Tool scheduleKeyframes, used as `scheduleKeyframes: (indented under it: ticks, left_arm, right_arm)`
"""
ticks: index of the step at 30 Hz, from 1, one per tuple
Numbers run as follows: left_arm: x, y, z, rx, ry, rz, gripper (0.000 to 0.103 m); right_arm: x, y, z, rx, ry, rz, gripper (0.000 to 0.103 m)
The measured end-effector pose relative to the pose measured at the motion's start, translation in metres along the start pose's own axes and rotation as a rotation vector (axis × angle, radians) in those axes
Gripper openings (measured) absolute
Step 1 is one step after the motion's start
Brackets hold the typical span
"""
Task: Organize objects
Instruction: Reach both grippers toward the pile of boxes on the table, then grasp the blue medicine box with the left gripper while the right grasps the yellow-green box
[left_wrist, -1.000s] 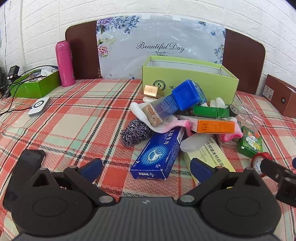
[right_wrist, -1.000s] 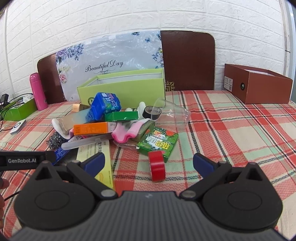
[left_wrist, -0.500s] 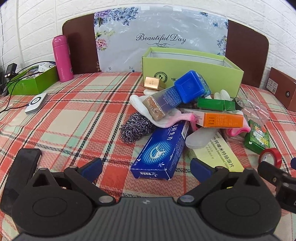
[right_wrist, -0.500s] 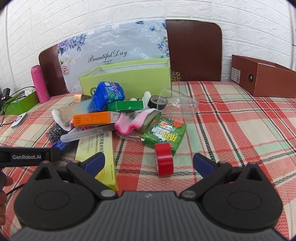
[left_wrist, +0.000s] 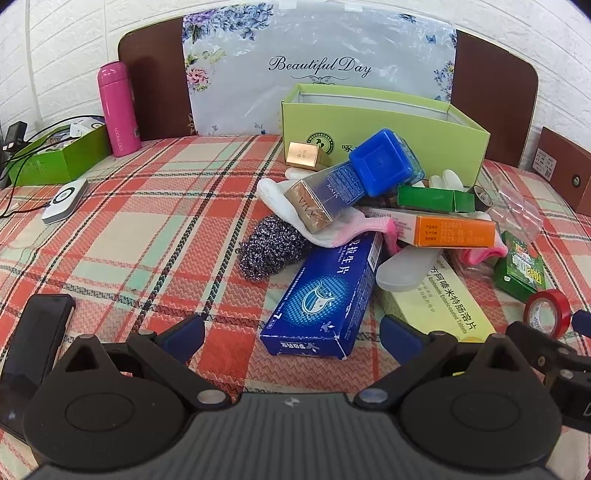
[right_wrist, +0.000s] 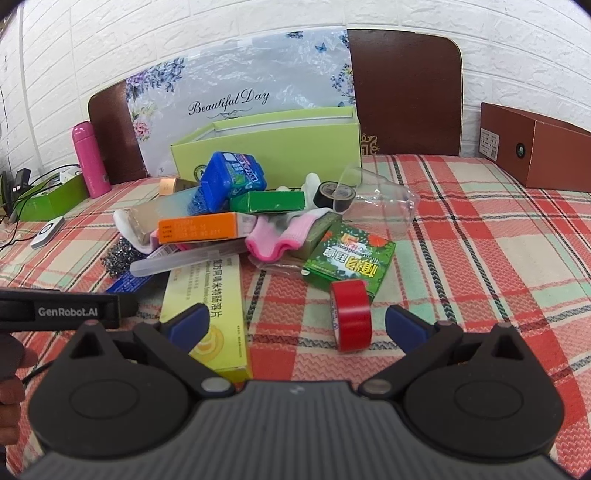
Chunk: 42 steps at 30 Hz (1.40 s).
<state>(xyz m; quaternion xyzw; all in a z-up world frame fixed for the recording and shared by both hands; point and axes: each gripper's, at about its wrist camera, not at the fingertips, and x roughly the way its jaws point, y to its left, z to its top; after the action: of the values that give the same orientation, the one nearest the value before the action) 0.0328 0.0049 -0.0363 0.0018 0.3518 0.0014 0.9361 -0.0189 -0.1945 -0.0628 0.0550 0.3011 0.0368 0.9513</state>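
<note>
On the plaid tablecloth (left_wrist: 155, 229), seen from the left wrist camera, the left gripper (left_wrist: 291, 334) has its two blue-tipped fingers spread wide apart and holds nothing. Between the fingers lies the near end of a long blue box (left_wrist: 328, 295), flat on the cloth. Just left of this box sits a steel wool ball (left_wrist: 269, 247). Behind them is a pile: a blue square container (left_wrist: 384, 162) rests on top, a silver-blue carton (left_wrist: 325, 195) leans over a white glove (left_wrist: 280, 192), and an orange box (left_wrist: 450, 230) lies to the right. A pale yellow box (left_wrist: 447, 295) is partly under the pile. The open light-green box (left_wrist: 380, 122) stands behind the pile. A red tape roll (left_wrist: 546, 312) stands at the far right, and a pink bottle (left_wrist: 118, 107) is upright at the far left. A black phone (left_wrist: 35, 347) lies near the left finger.

From the right wrist camera, the right gripper (right_wrist: 297, 326) is also wide open and empty. The red tape roll (right_wrist: 351, 314) stands on its edge between the fingers, touching a green patterned box (right_wrist: 351, 262) behind it. A clear plastic cup (right_wrist: 376, 203) lies on its side beside a black tape roll (right_wrist: 328, 194). A brown box (right_wrist: 535, 147) is well apart at the right.
</note>
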Motion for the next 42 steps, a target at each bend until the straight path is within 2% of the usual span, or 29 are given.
scheduleKeyframes:
  ticks: [4,7,10,13,14,16,20,23,25,26,27,28,29,30,31,32,35,42]
  left_arm:
    - [-0.005,0.008,0.002,0.032,-0.042,-0.050,0.103]
    - [-0.008,0.016,0.005,0.069,-0.077,-0.053,0.103]
    - [-0.006,0.020,0.007,0.080,-0.078,-0.073,0.103]
    - [-0.002,0.017,0.009,0.101,-0.067,-0.149,0.095]
    - [0.001,0.015,0.010,0.108,-0.061,-0.174,0.092]
    - [0.010,0.013,0.013,0.114,-0.049,-0.207,0.092]
    - [0.033,0.010,0.017,0.126,-0.016,-0.191,0.092]
    - [0.055,0.015,0.016,0.092,0.046,-0.197,0.092]
    - [0.056,0.014,0.015,0.099,0.016,-0.188,0.092]
    - [0.055,0.013,0.015,0.094,0.009,-0.185,0.085]
    - [0.053,0.013,0.014,0.088,-0.001,-0.184,0.078]
    - [0.050,0.013,0.014,0.087,-0.010,-0.181,0.066]
    - [0.047,0.013,0.014,0.084,-0.012,-0.187,0.063]
    - [0.045,0.015,0.014,0.075,-0.011,-0.194,0.056]
    - [0.041,0.017,0.013,0.066,-0.011,-0.199,0.034]
    - [0.038,0.020,0.012,0.056,-0.009,-0.213,0.028]
    - [0.030,0.030,0.008,-0.012,-0.002,-0.305,0.023]
    - [0.008,0.025,0.011,-0.033,-0.069,-0.362,0.017]
  right_arm:
    - [-0.003,0.010,-0.001,-0.062,-0.030,0.028,0.103]
    - [-0.001,0.025,-0.004,-0.146,-0.042,0.061,0.103]
    - [0.002,0.041,-0.008,-0.216,-0.046,0.104,0.103]
    - [0.006,0.054,-0.010,-0.282,-0.049,0.134,0.103]
    - [0.008,0.056,-0.010,-0.285,-0.046,0.144,0.103]
    - [0.016,0.058,-0.009,-0.278,-0.021,0.168,0.095]
    - [0.034,0.059,-0.009,-0.268,0.018,0.200,0.092]
    - [0.047,0.056,-0.010,-0.225,0.068,0.224,0.087]
    - [0.047,0.056,-0.012,-0.235,0.056,0.211,0.083]
    - [0.046,0.056,-0.012,-0.234,0.052,0.201,0.078]
    - [0.046,0.054,-0.012,-0.228,0.048,0.197,0.068]
    - [0.046,0.051,-0.011,-0.216,0.050,0.207,0.068]
    - [0.044,0.048,-0.011,-0.204,0.051,0.214,0.067]
    - [0.042,0.046,-0.011,-0.200,0.051,0.215,0.066]
    - [0.039,0.044,-0.012,-0.196,0.050,0.216,0.066]
    - [0.036,0.041,-0.012,-0.189,0.050,0.218,0.066]
    - [0.023,0.030,-0.013,-0.159,0.044,0.214,0.066]
    - [-0.007,0.007,-0.003,-0.102,-0.045,0.181,0.066]
